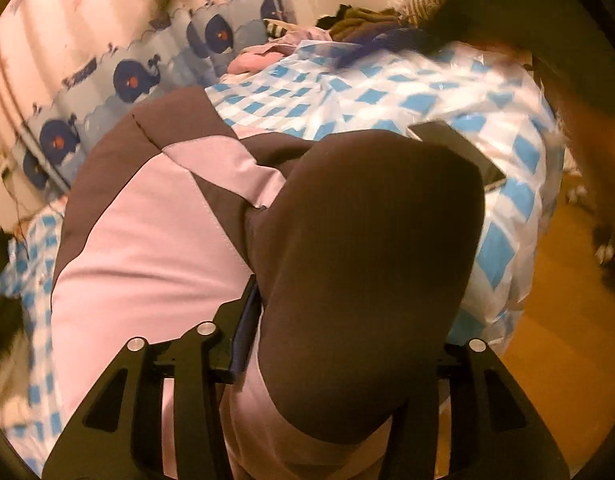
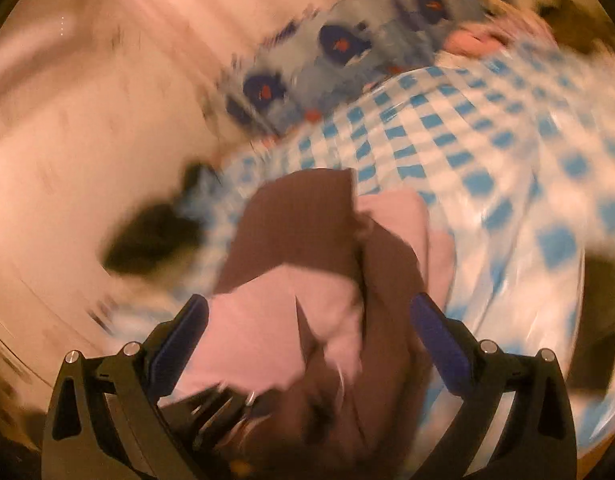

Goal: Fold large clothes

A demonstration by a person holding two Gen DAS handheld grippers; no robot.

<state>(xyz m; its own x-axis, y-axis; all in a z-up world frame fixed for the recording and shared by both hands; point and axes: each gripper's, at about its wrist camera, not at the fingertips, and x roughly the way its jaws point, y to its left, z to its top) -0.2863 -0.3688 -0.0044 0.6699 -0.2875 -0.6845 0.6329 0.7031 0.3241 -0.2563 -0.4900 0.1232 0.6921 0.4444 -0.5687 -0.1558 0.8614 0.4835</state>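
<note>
Your left gripper (image 1: 335, 320) is clamped on the brown-and-pink garment (image 1: 155, 240); one blue pad (image 1: 245, 332) shows at the cloth edge and a brown fold bulges over the other finger. The garment lies on the blue-checked bed cover (image 1: 387, 92), its long axis running from the left gripper toward 11 o'clock in the left wrist view. Your right gripper (image 2: 307, 344) stands wide, both blue pads (image 2: 435, 340) clear of the cloth; the garment (image 2: 307, 220) sits directly ahead at 12 o'clock between the fingers, bunched and partly doubled over. That view is heavily blurred, so seam positions cannot be read. The right gripper is judged nearer the free end, so the next fold likely turns on it closing there. Note the clothes pile (image 1: 347, 20) at 12 o'clock; the whale-print bumper (image 1: 131, 80) at 10 o'clock; a dark flat object (image 1: 459, 152) at 1 o'clock, just beside the garment and possibly in the fold path.
</note>
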